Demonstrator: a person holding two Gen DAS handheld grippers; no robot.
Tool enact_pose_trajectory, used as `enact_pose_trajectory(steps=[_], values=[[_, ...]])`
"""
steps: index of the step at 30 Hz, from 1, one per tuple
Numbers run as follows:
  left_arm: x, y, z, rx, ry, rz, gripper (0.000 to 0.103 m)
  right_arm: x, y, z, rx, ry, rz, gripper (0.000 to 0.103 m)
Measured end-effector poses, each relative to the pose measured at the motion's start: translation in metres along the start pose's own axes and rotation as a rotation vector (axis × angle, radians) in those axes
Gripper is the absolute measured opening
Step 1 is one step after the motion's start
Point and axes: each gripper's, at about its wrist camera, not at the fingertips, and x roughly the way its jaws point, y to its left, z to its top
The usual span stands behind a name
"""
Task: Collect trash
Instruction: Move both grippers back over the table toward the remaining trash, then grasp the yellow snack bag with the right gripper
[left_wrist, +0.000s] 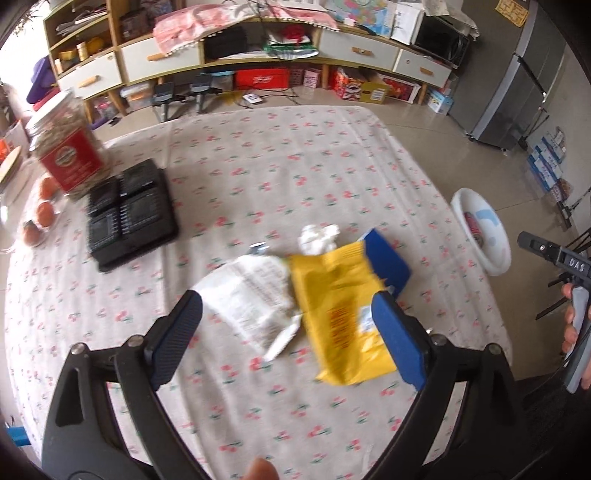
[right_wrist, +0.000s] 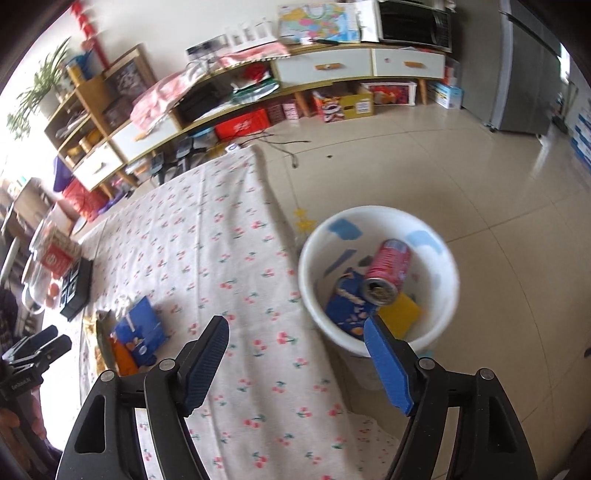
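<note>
In the left wrist view a yellow wrapper (left_wrist: 343, 314), a white printed wrapper (left_wrist: 255, 295), a blue packet (left_wrist: 388, 258) and a crumpled white tissue (left_wrist: 317, 238) lie together on the flowered tablecloth (left_wrist: 258, 166). My left gripper (left_wrist: 288, 332) is open above them, its fingers on either side of the wrappers. My right gripper (right_wrist: 299, 362) is open and empty over the table's right edge, next to the white bin (right_wrist: 376, 221) on the floor. The bin holds a red can (right_wrist: 391, 269), a blue packet (right_wrist: 347, 302) and a yellow piece (right_wrist: 400, 314).
A black box (left_wrist: 129, 214), a red-labelled jar (left_wrist: 66, 147) and oranges (left_wrist: 42, 214) stand at the table's left. The bin (left_wrist: 480, 229) sits on the floor to the table's right. A low cabinet (left_wrist: 258, 48) and a fridge (left_wrist: 517, 85) stand beyond.
</note>
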Motion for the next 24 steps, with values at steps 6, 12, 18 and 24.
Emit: enact_pose_trajectory(steps=[6,12,18,24], values=[[-0.005,0.043,-0.024,-0.046,-0.013,0.089,0.101,0.005,0.051,-0.005,-0.102,0.010,0.017,0.078],[-0.009,0.075,-0.052,-0.115,0.003,0.111,0.102,0.016,0.107,-0.025,-0.202,0.024,0.016,0.079],[-0.019,0.099,-0.071,-0.182,0.017,0.131,0.102,0.021,0.161,-0.054,-0.309,0.016,0.018,0.079],[-0.024,0.117,-0.078,-0.240,0.023,0.119,0.102,0.038,0.203,-0.077,-0.381,0.026,0.020,0.079]])
